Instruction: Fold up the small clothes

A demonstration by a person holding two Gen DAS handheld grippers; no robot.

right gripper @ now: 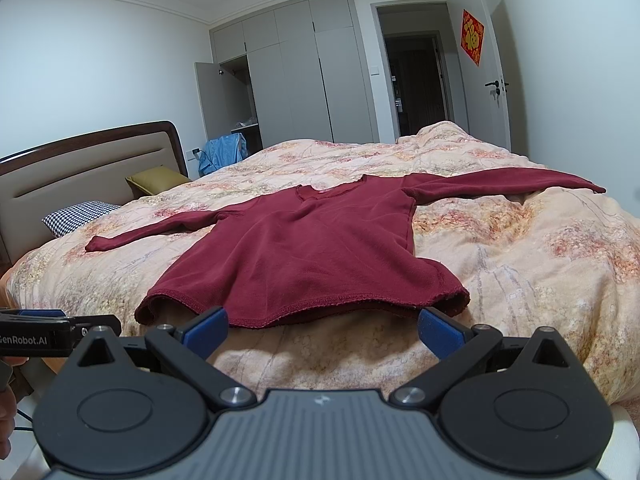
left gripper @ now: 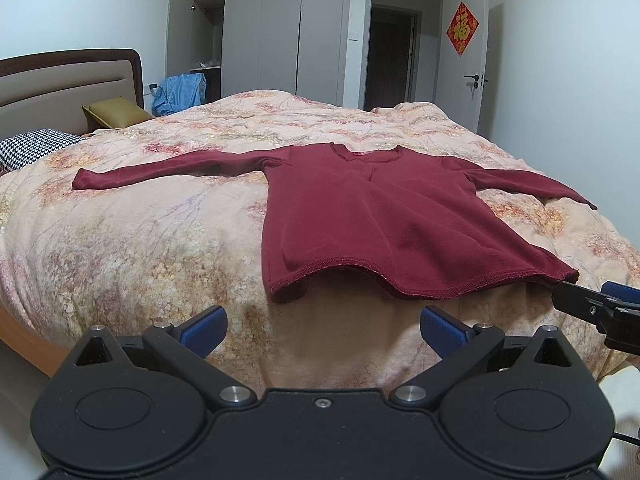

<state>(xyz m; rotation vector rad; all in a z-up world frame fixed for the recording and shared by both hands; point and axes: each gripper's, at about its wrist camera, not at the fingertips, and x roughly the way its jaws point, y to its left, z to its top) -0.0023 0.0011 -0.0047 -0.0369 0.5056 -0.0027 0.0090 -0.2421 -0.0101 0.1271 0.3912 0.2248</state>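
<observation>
Two sleeves spread wide on the maroon top [left gripper: 384, 216], soft and light (likely floppy); left hand-held gripper [left gripper: 322, 330] and right hand-held gripper [right gripper: 322, 330] gape, empty; pinch hem corners.

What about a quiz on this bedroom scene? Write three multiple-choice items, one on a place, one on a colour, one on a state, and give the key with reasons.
1. Where does the shirt lie?
A. On the floral quilt
B. On the floor
C. In the wardrobe

2. What colour is the shirt?
A. Blue
B. Dark red
C. White

3. How do the left gripper and right gripper stand?
A. Both shut on the hem
B. One shut on a sleeve
C. Both open, holding nothing

Key:
1 A, the shirt is spread flat on the quilt, both sleeves stretched out to the sides.
2 B, the whole garment is a deep maroon red.
3 C, each wrist view shows its blue pads wide apart just short of the hem, with no cloth between them.
</observation>
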